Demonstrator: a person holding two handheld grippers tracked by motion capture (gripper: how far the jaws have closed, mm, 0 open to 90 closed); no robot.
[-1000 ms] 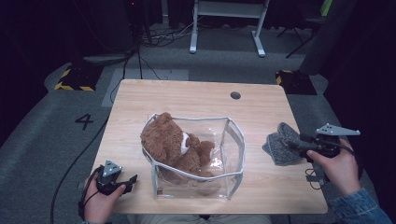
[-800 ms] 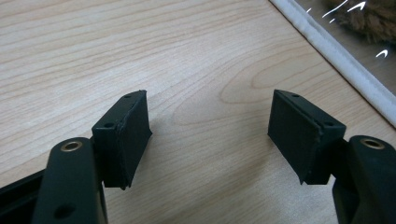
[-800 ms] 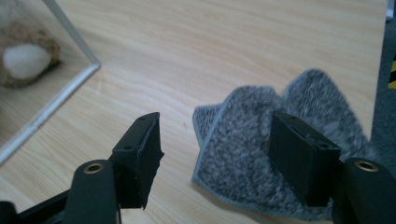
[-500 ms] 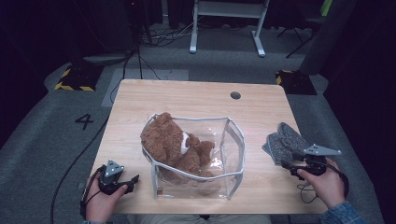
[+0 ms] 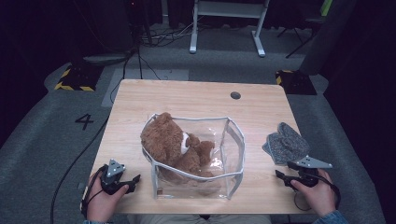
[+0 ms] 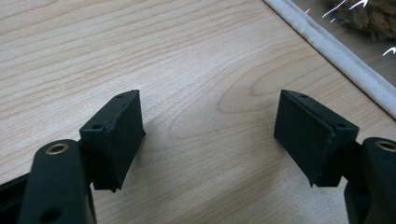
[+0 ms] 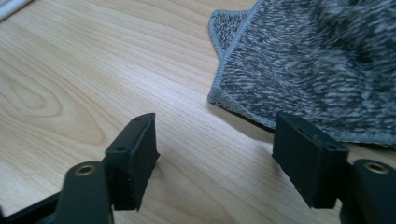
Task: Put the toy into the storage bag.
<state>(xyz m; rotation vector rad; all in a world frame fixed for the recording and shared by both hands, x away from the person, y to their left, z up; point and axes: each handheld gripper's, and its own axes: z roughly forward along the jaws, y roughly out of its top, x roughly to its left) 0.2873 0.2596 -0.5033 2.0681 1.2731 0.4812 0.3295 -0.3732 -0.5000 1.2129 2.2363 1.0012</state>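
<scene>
Lowered to the surface (image 5: 196, 95), right gripper (image 5: 282, 176) jaws just widened, empty beside cloth (image 5: 285, 143); closing early pinches nothing.

This looks like a lab or test room set up for recording. A plain wooden bench (image 5: 196, 100) with a cable hole (image 5: 235, 95) stands alone on grey carpet (image 5: 42, 154). A number 4 (image 5: 84, 122) is marked on the floor beside it, and yellow-black hazard tape (image 5: 70, 85) edges dark equipment at both sides. Loose cables (image 5: 154, 35) run across the floor behind, near a white metal frame (image 5: 226, 23). The surroundings are dark and unfurnished, with nothing homely about them.
</scene>
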